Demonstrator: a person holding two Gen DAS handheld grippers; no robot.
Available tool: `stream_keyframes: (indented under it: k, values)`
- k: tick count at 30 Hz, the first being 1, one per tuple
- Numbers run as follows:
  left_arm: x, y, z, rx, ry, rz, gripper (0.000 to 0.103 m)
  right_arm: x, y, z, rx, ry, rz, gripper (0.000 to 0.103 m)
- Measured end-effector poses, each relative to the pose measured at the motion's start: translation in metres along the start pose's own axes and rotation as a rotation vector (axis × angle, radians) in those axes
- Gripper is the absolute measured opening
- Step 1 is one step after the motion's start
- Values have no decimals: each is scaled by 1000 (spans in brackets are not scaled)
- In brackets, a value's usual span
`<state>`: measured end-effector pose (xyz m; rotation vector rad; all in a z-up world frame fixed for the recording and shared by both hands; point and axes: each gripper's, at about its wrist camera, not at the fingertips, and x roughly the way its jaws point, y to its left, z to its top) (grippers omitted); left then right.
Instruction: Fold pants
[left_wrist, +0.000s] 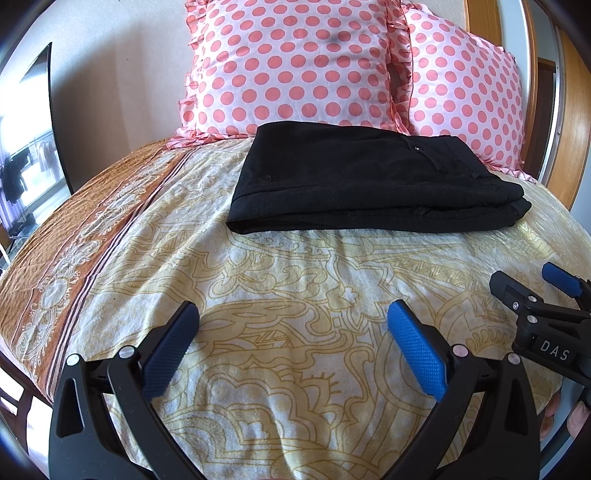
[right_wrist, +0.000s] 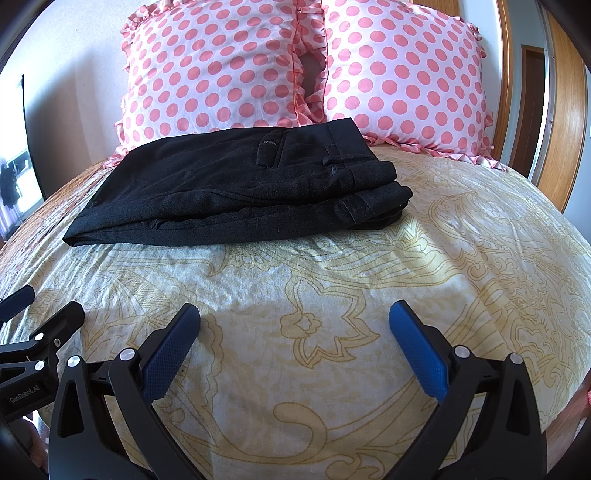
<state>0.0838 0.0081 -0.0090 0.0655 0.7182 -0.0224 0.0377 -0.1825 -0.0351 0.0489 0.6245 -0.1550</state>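
Observation:
Black pants (left_wrist: 354, 181) lie folded into a flat stacked bundle on the bed, just in front of the pillows; they also show in the right wrist view (right_wrist: 236, 184), with the waistband and belt loops at the right end. My left gripper (left_wrist: 293, 314) is open and empty, held over the bedspread well short of the pants. My right gripper (right_wrist: 294, 314) is open and empty too, beside the left one and also short of the pants. The right gripper shows at the right edge of the left wrist view (left_wrist: 532, 284), and the left gripper at the left edge of the right wrist view (right_wrist: 40, 306).
Two pink polka-dot pillows (left_wrist: 295, 62) (right_wrist: 406, 74) lean against the wall behind the pants. The bed is covered by a cream and yellow patterned spread (left_wrist: 295, 288) with an orange border (left_wrist: 74, 229) at the left. A wooden door frame (right_wrist: 565, 110) stands at the right.

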Motion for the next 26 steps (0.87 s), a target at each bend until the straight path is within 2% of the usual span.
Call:
stream_keyframes:
  k: [15, 26]
  values:
    - [3, 1, 3, -1, 21, -7, 101, 0, 0, 0, 0, 0, 0, 102]
    - [1, -2, -3, -6, -9, 14, 101, 0, 0, 0, 0, -1, -1, 102]
